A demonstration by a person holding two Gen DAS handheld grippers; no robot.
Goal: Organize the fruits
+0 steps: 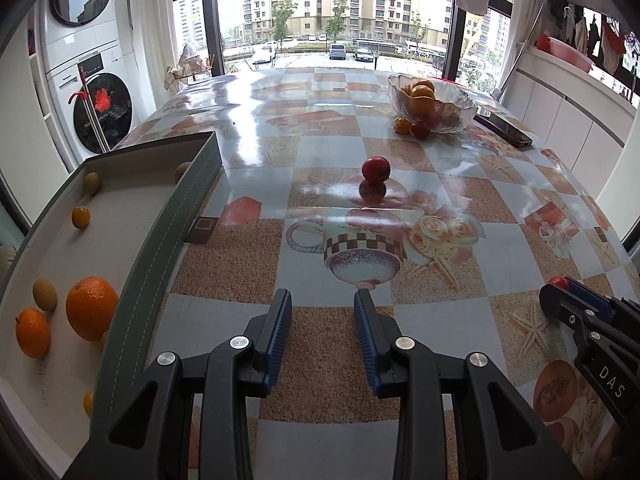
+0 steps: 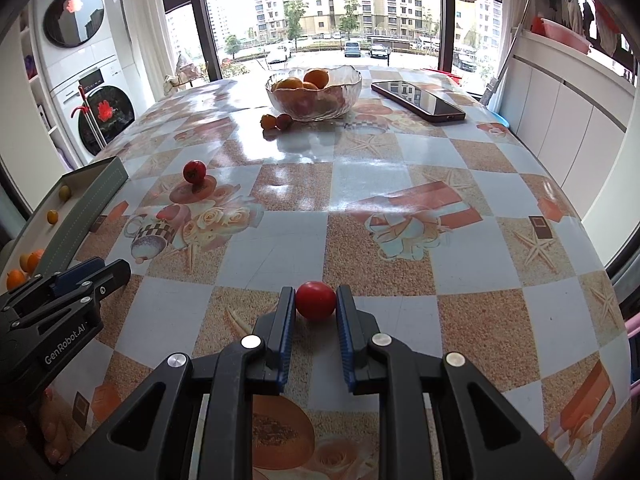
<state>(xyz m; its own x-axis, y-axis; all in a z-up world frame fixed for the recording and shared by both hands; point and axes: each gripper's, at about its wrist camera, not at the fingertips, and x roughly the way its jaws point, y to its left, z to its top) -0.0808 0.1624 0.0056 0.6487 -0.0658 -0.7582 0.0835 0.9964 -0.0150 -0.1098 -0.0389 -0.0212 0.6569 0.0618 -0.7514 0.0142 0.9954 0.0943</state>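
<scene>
Red, round, glossy: one small fruit [image 2: 315,301] sits between the fingertips of my right gripper [image 2: 315,310], near the front edge of the table [image 2: 400,176]. The blue pads [image 2: 286,340] stand just beside it on either side; I cannot tell whether they press it yet, and it looks to rest on the tabletop.

Left gripper [image 1: 323,320]: jaws parted, nothing between them, hovering over the tablecloth beside the box.

Box [image 1: 160,248], grey-green wall, pale floor, at my left: holds two oranges [image 1: 91,307], and several small yellow and greenish fruits.

Second red fruit [image 1: 376,168]: alone mid-table, well apart from both grippers.

Glass bowl [image 2: 314,92], far side: oranges and darker fruit inside; two little fruits [image 2: 276,121] lie on the table touching its foot.

Phone [image 2: 418,101]: flat, right of the bowl.

Step in hand, as I judge it: taking up the near red fruit for the box. Next move calls for a gentle, centred squeeze, since a smooth ball can squirt forward, then a lift clear of the box wall before crossing left.

Room: the cloth between the fruit and the box is bare, but my left gripper lies on that path and should give way. The table's front edge is close behind the fruit; a fumble could roll it off.
</scene>
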